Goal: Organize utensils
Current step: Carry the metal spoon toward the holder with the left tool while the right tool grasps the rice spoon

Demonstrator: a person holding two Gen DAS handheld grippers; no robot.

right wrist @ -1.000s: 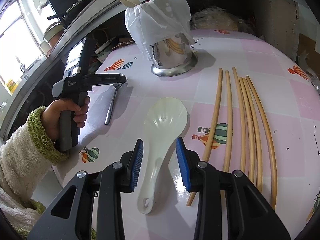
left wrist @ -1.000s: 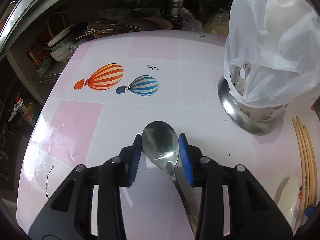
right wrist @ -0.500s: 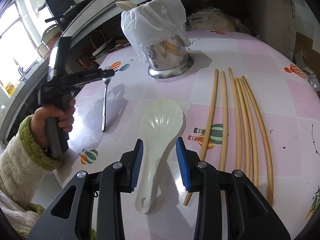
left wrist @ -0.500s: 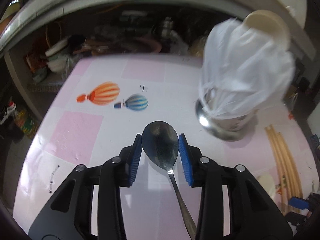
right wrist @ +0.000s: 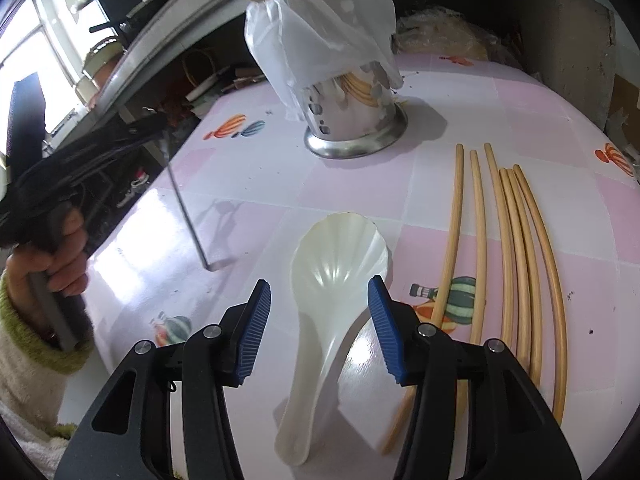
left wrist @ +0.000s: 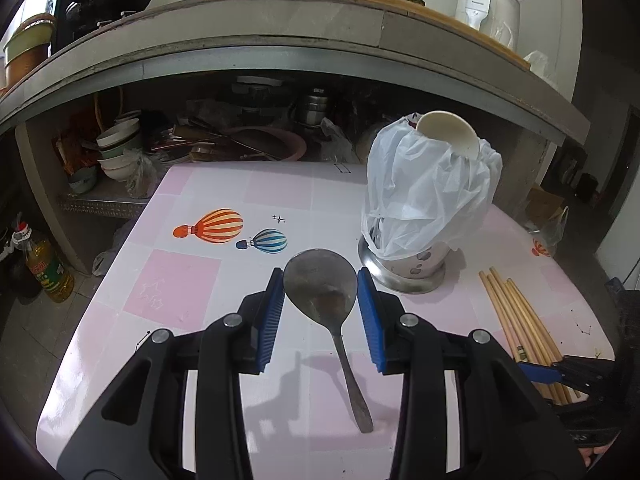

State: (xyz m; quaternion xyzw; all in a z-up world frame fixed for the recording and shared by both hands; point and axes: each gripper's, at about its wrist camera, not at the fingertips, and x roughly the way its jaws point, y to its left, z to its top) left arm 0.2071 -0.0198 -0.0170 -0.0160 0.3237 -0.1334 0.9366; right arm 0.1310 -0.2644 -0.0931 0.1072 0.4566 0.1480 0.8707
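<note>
Left gripper [left wrist: 320, 296]: jaws clamped on metal spoon [left wrist: 322, 288] bowl, lifted off bench [left wrist: 192, 276]; stiff, slick, may pivot. Right gripper [right wrist: 319, 330]: jaws opening, straddling white plastic scoop [right wrist: 336, 276] lying on bench; light, rigid, best gripped at neck.

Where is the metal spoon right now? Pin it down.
The metal spoon hangs bowl-up between the left hand-held gripper's blue pads, above the table, left of the bag-covered steel holder.

Metal spoon [left wrist: 320, 288] lifted off the table, white ladle [right wrist: 336, 280] flat beside bamboo chopsticks [right wrist: 516, 248]
</note>
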